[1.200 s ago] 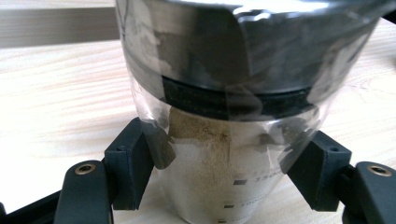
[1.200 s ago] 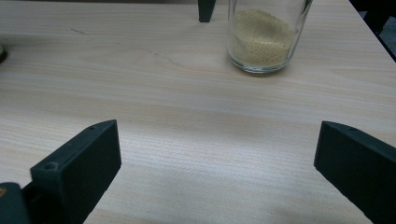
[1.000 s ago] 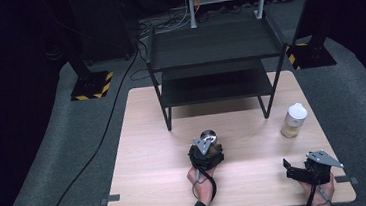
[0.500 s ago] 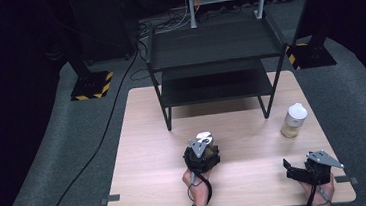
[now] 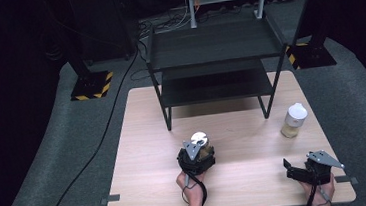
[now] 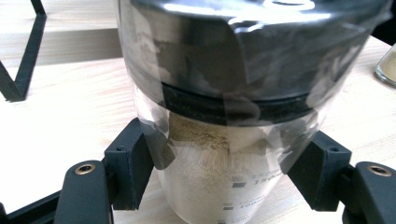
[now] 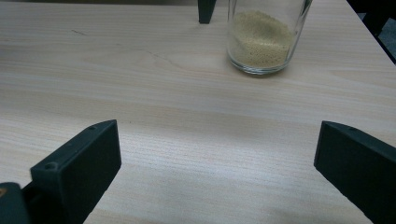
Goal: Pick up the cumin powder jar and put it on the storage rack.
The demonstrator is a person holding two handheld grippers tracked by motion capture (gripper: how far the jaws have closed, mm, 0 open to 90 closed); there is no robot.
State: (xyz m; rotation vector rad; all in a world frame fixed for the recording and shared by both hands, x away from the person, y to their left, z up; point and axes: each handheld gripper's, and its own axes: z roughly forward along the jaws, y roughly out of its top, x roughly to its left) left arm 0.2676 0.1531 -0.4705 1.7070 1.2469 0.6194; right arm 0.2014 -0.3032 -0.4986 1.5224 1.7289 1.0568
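1. While the table (image 5: 140, 152) takes up most of the high view, it bears only a few things: a black two-tier shelf (image 5: 213, 42) at its twelve o'clock end, two jars, and the two grippers near the six o'clock edge.

2. Both tiers of the shelf show bare, so as I judge it nothing has been placed there; if the jars are meant for it, that whole part is left.

3. At about six o'clock of the table's middle, the left gripper (image 5: 196, 158) is pinching the near jar (image 6: 224, 140). The left gripper view shows its jaws pressed against the jar's clear lower wall on both sides, below the dark lid wrapped in film.

4. That jar holds a pale powder, and I cannot tell whether it stands on the wood or is already raised a little. The grasp looks done; lifting and carrying are, in my judgement, the steps ahead.

5. Near the five o'clock corner, the right gripper (image 5: 297, 172) rests low with its jaws spread wide and nothing between them.

6. Well apart from it, toward three o'clock, stands the second jar (image 5: 293, 120), white-capped and filled partway with yellowish grains, untouched. It sits just beside the shelf's right front leg.
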